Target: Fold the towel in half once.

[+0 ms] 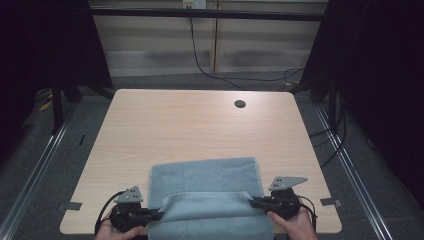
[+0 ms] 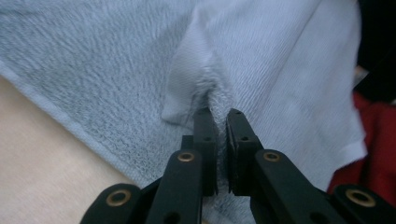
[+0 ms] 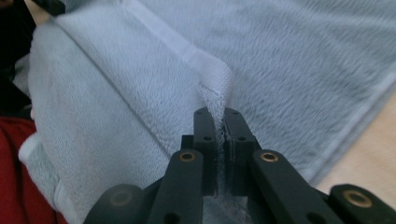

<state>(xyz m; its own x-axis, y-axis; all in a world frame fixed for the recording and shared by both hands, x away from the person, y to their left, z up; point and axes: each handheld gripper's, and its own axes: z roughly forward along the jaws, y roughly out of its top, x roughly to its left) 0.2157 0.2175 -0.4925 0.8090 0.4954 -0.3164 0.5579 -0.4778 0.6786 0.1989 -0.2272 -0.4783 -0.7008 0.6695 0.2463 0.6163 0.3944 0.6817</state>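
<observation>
While the pale wooden bench (image 1: 200, 125) stood on grey carpet between dark curtains, a grey towel (image 1: 205, 177) lay at its near edge, its near part apparently doubled over. Both hands sat low there, left tool (image 1: 159, 215) and right tool (image 1: 254, 202) each pinching a towel corner.

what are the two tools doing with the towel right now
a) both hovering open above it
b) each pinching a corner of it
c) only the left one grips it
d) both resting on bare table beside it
b: the left tool and the right tool each have their jaws closed on a bunched corner of the grey towel, with that edge lifted and folded over on the table.
</observation>
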